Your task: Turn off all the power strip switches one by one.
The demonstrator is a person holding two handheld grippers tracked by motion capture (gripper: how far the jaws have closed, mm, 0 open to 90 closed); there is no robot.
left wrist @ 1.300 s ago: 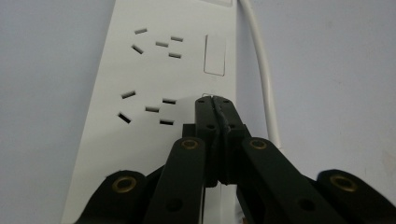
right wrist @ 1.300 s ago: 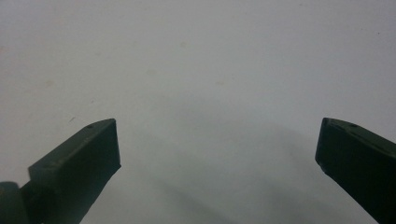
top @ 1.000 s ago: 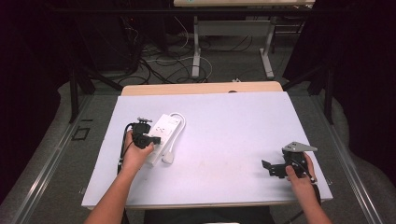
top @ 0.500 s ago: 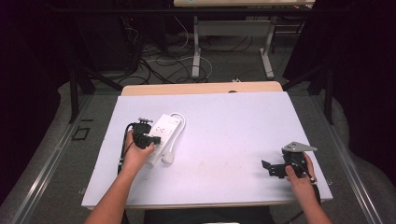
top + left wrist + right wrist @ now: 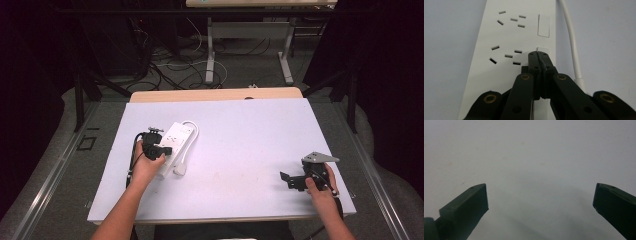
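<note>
Left gripper view: the left gripper (image 5: 538, 53), jaws closed, touches a switch (image 5: 541, 50) on the power strip (image 5: 506, 37); the right gripper (image 5: 540, 197) gapes over bare bench (image 5: 536, 152).

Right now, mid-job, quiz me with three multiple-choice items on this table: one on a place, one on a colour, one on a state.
1. Where on the table does the power strip lie?
A. On the person's left half
B. On the right half
C. At the far right corner

2. What colour is the power strip's cable?
A. Black
B. White
C. Orange

3. How do the left tongs stand?
A. Wide open above bare table
B. Shut, tips at a switch on the strip
C. Clamped on the cable

Answers: 1 A, as the high view shows the strip left of the middle, by the left hand. 2 B, since the cable runs white beside the strip. 3 B, as the left gripper view shows the jaws pressed together at the nearer switch; the right tongs gape over bare table.
</note>
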